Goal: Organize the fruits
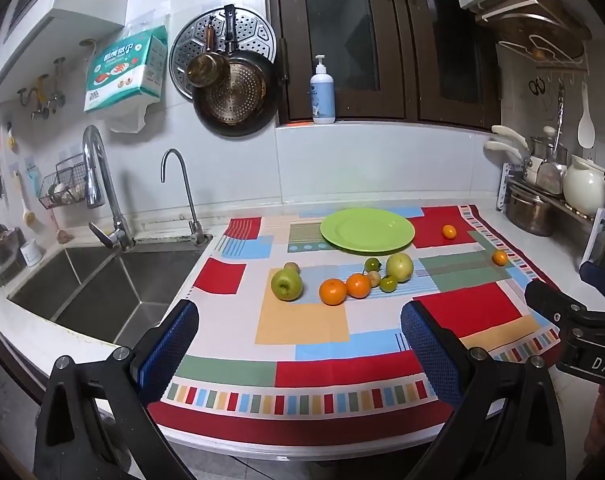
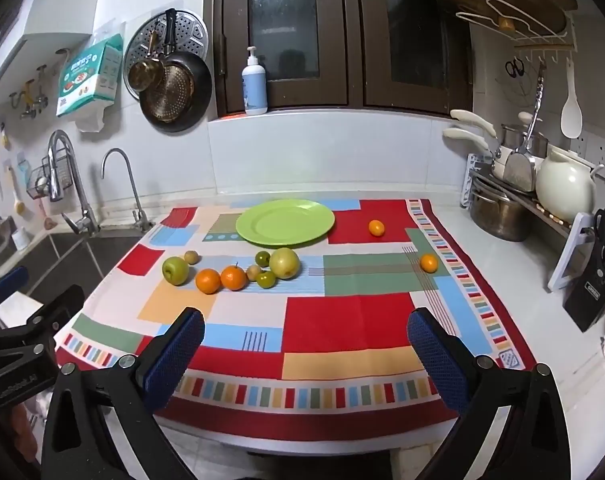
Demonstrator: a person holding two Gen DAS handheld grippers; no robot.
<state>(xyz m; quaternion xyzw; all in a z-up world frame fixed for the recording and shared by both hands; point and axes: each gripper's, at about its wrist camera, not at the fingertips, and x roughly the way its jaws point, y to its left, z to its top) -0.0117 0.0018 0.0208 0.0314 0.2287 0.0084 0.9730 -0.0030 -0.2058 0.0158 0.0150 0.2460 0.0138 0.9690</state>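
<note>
Both my left gripper [image 1: 300,330] and right gripper [image 2: 305,334] gape empty above the cloth [image 2: 322,320]. Fruit row [image 2: 230,272] runs left-right before the plate [image 2: 285,222]. Gripper lettering possibly "DAS".

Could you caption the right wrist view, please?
Open right gripper faces loose fruit and an empty green plate on a patterned cloth.

Even, soft indoor light across a kitchen counter, faint shadows under the fruit, strong fisheye bending at the edges, dark vignetted corners, mild softness, dark window [image 1: 342,28] above.
</note>
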